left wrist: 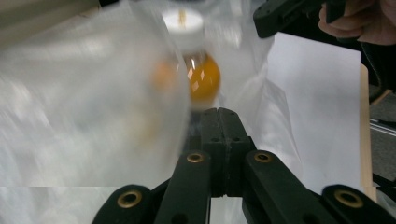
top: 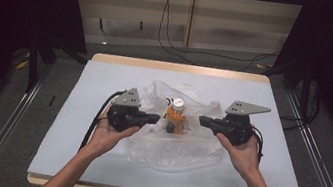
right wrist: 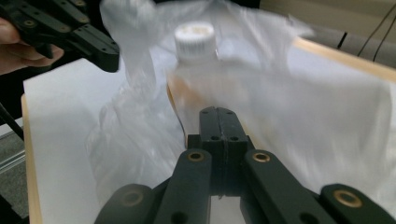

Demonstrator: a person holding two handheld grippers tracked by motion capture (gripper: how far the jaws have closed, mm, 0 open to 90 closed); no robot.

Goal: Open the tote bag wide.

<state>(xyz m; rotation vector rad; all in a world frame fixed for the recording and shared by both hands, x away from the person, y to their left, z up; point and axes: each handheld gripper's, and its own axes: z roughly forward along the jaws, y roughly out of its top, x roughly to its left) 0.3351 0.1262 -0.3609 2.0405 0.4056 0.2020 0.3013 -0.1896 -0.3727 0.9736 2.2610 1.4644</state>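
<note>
A clear plastic bag [top: 171,147] lies crumpled on the middle of the white table cover [top: 93,158]. Inside it stands a small bottle [top: 176,118] of orange liquid with a white cap, also seen in the left gripper view [left wrist: 203,79] and the right gripper view [right wrist: 195,39]. My left gripper [top: 155,118] [left wrist: 219,112] is at the bag's left side with its jaws pressed together, and the film rises from their tips. My right gripper [top: 202,121] [right wrist: 218,111] mirrors it on the bag's right side, jaws together on the film. The bottle sits between the two tips.
The table's wooden rim [top: 178,67] shows at the far edge. Metal rails [top: 1,133] run along the floor on both sides. Black cables [top: 171,49] trail across the floor behind the table, and dark curtains [top: 11,8] hang at left and right.
</note>
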